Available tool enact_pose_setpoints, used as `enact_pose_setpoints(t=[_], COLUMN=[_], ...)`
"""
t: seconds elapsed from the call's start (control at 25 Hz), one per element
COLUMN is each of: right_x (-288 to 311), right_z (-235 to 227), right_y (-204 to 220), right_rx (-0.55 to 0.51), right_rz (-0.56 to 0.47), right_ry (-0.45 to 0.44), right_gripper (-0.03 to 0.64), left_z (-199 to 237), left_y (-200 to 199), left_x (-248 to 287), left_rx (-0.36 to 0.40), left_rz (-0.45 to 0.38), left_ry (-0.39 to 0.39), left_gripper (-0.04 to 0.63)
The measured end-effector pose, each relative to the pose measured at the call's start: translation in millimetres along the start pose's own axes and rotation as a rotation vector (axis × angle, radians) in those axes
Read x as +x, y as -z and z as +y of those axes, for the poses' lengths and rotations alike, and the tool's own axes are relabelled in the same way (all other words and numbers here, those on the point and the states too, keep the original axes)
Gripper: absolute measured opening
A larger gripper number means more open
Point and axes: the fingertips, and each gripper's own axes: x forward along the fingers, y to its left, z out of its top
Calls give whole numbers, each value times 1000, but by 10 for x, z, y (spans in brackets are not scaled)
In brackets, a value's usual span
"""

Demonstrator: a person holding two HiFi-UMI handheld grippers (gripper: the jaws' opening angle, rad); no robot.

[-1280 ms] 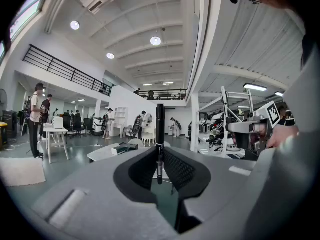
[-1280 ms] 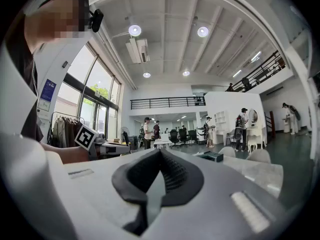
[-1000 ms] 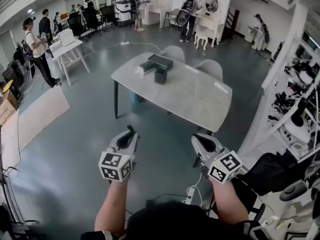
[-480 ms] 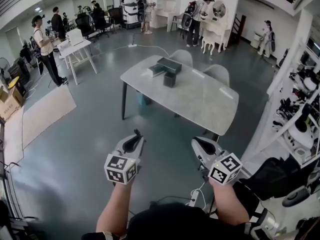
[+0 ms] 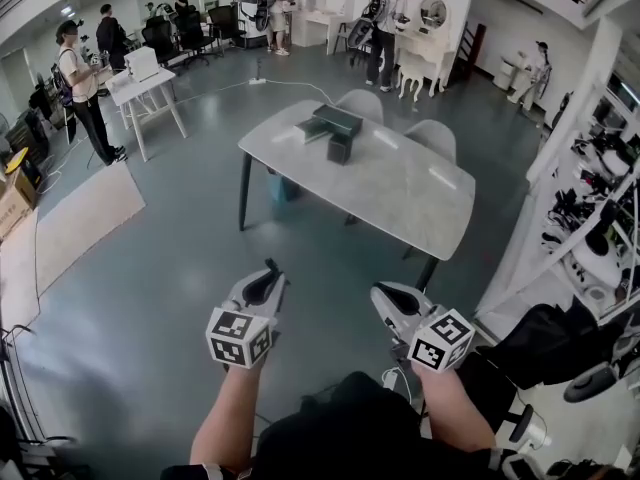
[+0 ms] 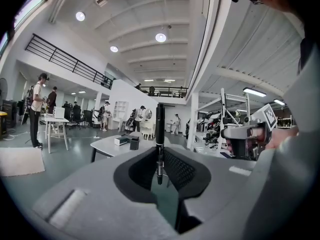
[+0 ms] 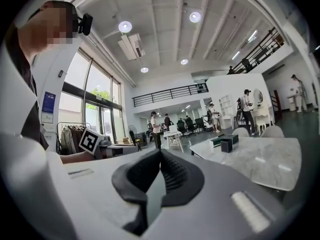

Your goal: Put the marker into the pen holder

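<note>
A black marker (image 6: 159,129) stands upright between the jaws of my left gripper (image 6: 159,153), which is shut on it. In the head view the left gripper (image 5: 263,280) is held low in front of the body, far short of the table, with the marker's tip (image 5: 268,265) poking out. My right gripper (image 5: 384,298) is beside it, shut with nothing between its pads (image 7: 160,156). The pen holder (image 5: 339,148), a small black cube, stands on the grey marble table (image 5: 400,203) near its far end. It also shows as the pen holder (image 6: 134,143) and the pen holder (image 7: 229,143).
A dark green box (image 5: 336,121) and a flat book-like item (image 5: 311,133) lie behind the holder. Two grey chairs (image 5: 436,138) stand at the table's far side. Racks of equipment (image 5: 600,218) line the right. Several people stand far off. Grey floor lies between me and the table.
The head view has swung a little and the table sits slightly differently in frame. Both grippers stay low before the body; the right one drifted a little left.
</note>
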Motion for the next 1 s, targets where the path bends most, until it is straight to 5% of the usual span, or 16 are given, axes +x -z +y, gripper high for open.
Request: enact_pose_setpoints(t=[0.4, 1.0], right_x=[426, 1373], right_z=[-498, -2195], right_y=[70, -131], right_rx=[36, 111], right_rz=[17, 37], right_ry=[-3, -73], right_gripper=[5, 4], left_z=[278, 778], left_y=[58, -211], left_x=[495, 2373], left_rx=[3, 33], left_rz=[36, 118], left_ry=[-7, -14], left_gripper=[49, 51])
